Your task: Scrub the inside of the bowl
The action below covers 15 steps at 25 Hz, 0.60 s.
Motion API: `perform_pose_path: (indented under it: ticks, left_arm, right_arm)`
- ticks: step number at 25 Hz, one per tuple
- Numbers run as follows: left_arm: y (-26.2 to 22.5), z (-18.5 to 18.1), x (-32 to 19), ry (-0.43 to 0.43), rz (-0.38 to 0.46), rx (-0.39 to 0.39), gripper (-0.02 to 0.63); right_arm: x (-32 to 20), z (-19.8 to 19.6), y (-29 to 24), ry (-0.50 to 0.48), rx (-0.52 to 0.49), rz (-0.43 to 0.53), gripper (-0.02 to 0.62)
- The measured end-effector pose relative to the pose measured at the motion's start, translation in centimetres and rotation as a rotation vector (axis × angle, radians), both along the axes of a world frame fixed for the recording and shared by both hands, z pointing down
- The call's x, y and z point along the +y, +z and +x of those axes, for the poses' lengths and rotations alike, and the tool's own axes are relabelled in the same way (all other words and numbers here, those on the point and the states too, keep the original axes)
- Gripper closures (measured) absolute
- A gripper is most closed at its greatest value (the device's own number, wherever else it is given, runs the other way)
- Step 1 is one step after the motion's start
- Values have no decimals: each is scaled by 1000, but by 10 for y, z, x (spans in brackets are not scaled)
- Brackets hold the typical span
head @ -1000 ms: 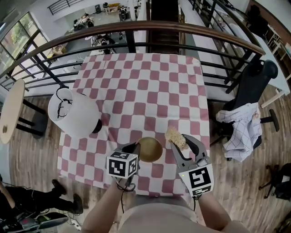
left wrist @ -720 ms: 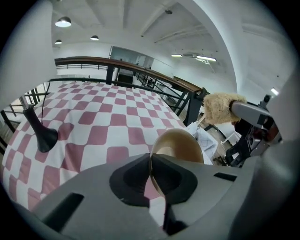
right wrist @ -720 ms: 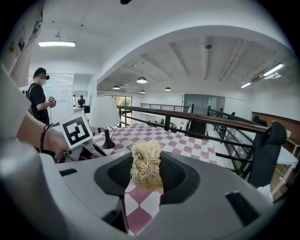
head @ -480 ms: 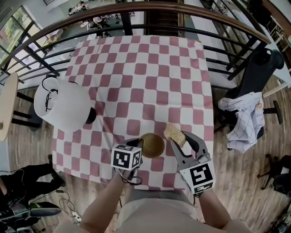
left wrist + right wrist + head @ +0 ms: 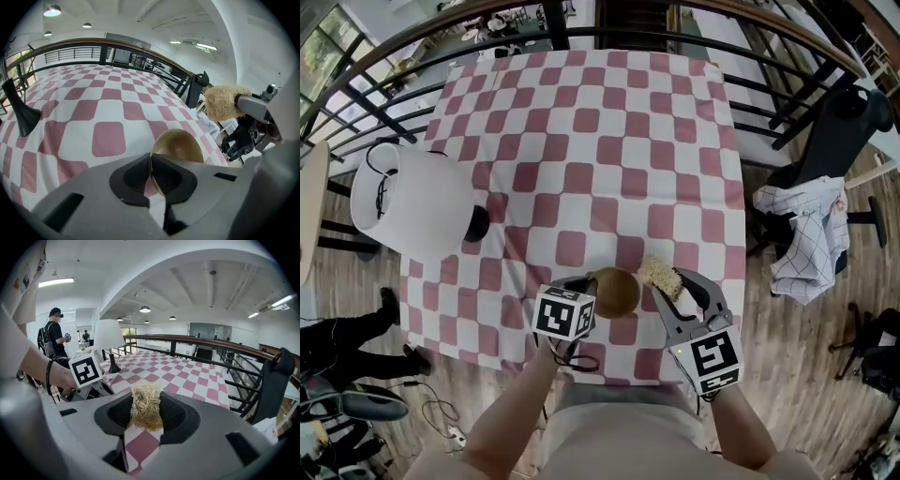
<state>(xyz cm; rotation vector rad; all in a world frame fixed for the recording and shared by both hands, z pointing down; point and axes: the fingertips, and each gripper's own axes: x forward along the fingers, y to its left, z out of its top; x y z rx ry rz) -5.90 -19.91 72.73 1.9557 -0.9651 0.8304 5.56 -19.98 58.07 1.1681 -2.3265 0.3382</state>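
A person standing at the near edge of a surface [image 5: 441,112] draped in a red-and-white checked cloth [image 5: 591,141] holds a tool in each hand over a small brass-coloured bowl [image 5: 614,291]. The left tool [image 5: 584,287] has its jaws pinching the bowl's near rim, and the left gripper view shows the thin edge of the bowl [image 5: 180,145] clamped between that tool's [image 5: 152,176] dark pads. From these views it is unclear whether the bowl rests on the cloth or is raised just above it. The right tool [image 5: 673,284] is clamped on a straw-coloured fibrous scrubber [image 5: 659,274], which bulges out from between the jaws in the right gripper view, where the scrubber [image 5: 146,406] fills the gap of the tool [image 5: 146,414]. Seen from the head view, the scrubber sits just beside the bowl's right rim, outside the bowl rather than in it. A lamp [image 5: 408,216] with a white shade and a black base stands near the left edge of the surface, well apart from the bowl. A dark metal railing [image 5: 750,37] curves round the far side of the surface, and a black chair [image 5: 834,141] with a pale checked garment [image 5: 806,234] draped over it stands on the wooden floor [image 5: 787,375] to the right.
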Motion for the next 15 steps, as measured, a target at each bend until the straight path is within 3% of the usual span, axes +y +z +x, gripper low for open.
perform_pose_path:
  ticks: [6,15]
  left_arm:
    - [9,-1,-2,18,-7,-22,581]
    - [1,4,-3,23,53,-17,567]
  right_arm:
    - [5,4,9,6,-6,-12,445]
    - [12,-2,19,-16,-31,-51,445]
